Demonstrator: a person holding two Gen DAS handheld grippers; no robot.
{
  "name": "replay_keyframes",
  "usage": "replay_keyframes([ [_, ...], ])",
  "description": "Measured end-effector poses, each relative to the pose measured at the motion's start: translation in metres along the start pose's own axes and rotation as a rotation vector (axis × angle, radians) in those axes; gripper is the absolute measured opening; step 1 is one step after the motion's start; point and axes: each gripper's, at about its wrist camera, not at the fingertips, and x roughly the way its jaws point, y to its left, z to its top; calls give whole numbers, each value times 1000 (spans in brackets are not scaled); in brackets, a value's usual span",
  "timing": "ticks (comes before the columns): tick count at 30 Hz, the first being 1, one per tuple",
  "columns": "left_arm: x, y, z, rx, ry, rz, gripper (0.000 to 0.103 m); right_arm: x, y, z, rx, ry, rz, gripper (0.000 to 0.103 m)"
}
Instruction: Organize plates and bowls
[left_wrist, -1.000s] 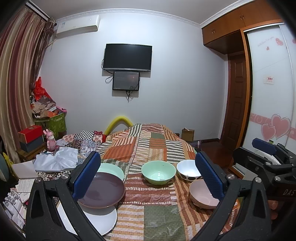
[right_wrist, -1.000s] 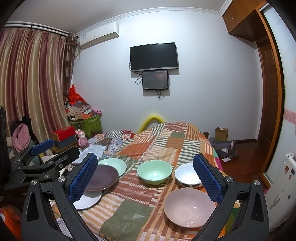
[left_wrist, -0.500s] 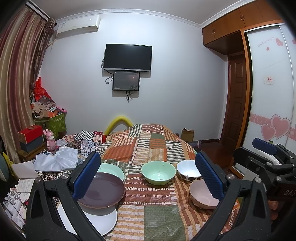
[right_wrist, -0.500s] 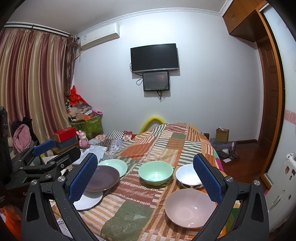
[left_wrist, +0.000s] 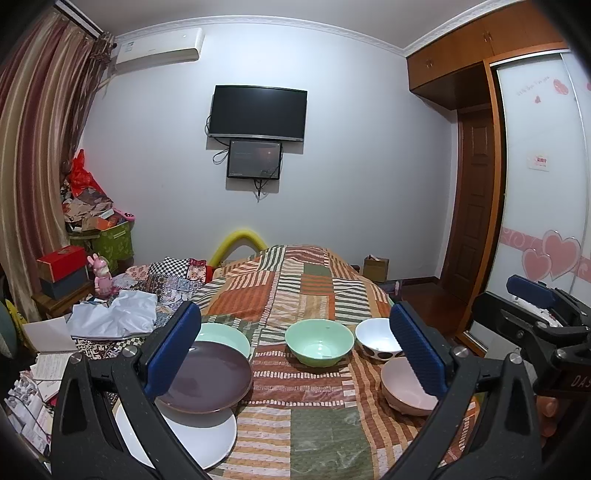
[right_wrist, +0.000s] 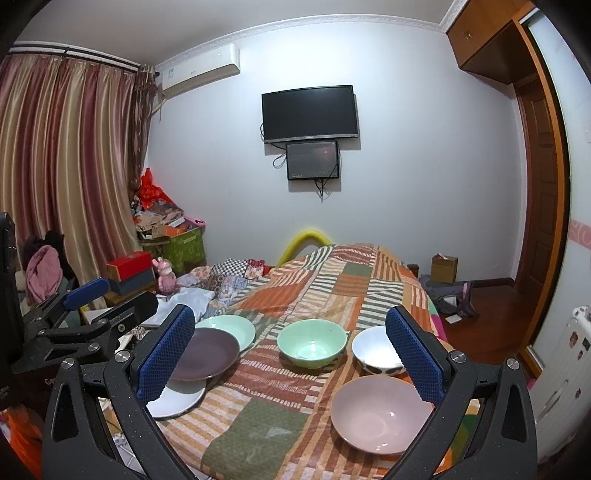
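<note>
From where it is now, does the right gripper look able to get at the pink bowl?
Probably yes. The right gripper is open, empty, and above the quilt, with the pink bowl nearest it on that side. Nothing lies across the approach.

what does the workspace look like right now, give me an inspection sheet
surface: patchwork bedspread, striped, covers the bed.
job's things: purple plate overlapping a mint plate and a white plate; mint bowl, white bowl and pink bowl sit apart on the bedspread.
clutter: white cloth, pink toy, red box, green bin heaped with items.
grippers: left gripper open, holding nothing; right gripper open, holding nothing.
cables: wires hang below the small screen under the TV.
surroundings: curtains, air conditioner, wooden door.
</note>
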Motion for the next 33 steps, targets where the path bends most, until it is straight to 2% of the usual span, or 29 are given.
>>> replay_keyframes([
  [11,10,16,-6,-7,34,9,103,25,6,-5,-5,62,10,103],
  [17,29,39,-17,-17,108,17,103,58,16,-16,-7,148,38,103],
  [28,85,111,-48,-83,271,107,103,124,43,-35,-46,286,90,101],
  [30,95,123,-53,-78,294,136,93,135,45,-38,-47,306,98,97],
  [33,115,146,-61,-89,354,162,88,157,49,-44,-34,353,119,91],
])
